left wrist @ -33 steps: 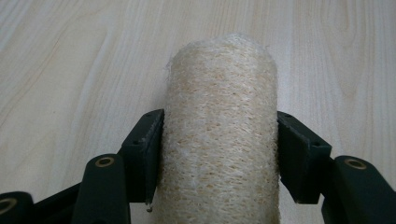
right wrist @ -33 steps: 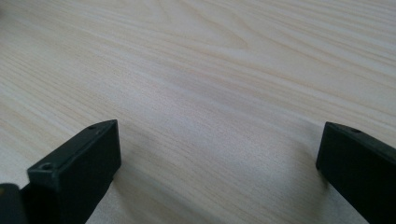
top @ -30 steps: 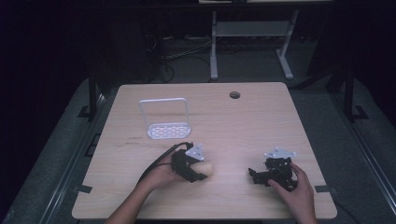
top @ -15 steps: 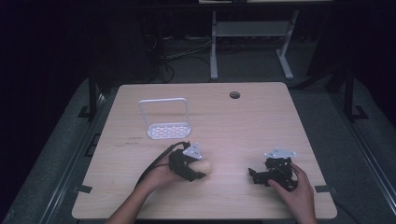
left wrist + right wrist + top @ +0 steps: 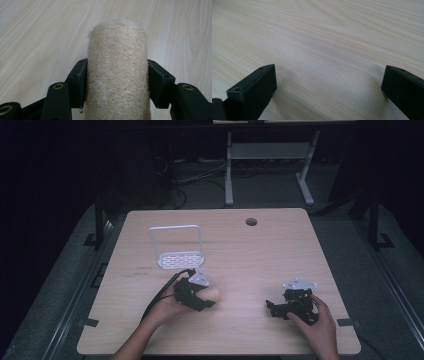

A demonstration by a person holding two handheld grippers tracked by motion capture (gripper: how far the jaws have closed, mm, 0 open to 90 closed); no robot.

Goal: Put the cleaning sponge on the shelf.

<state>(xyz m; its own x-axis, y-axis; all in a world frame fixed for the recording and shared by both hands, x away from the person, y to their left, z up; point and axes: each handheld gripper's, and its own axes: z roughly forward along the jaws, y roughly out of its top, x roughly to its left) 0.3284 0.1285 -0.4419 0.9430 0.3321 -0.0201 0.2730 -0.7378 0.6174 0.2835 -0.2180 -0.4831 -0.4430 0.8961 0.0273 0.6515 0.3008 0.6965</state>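
Step in hand, as judged: pick-up of the loofah sponge (image 5: pixel 117 72); grasp made, transfer not yet begun.

Left gripper (image 5: pixel 201 296): jaws pressed against both flanks of the loofah sponge, fibres pinched slightly at the contact, roughly half of the cylinder sticking out past the tips. Seen from the high view at the near-left part of the table (image 5: pixel 250 250), pale end of the sponge pointing toward the table's middle. Whether lifted clear or resting on the wood: cannot tell.

Right gripper (image 5: pixel 280 309): jaws spread wide, nothing between them, bare wood beneath; low at the near right, well apart from the sponge.

White wire rack (image 5: pixel 177 247): upright frame with perforated base, beyond the left gripper toward the far side, near but not touching. Likely destination, as a guess.

Next move calls for: firm hold kept, a clean lift, carry toward the rack, approach clear of the upright frame, sponge set on the perforated base before release. Soft material, so some risk of slip or rotation in the jaws.
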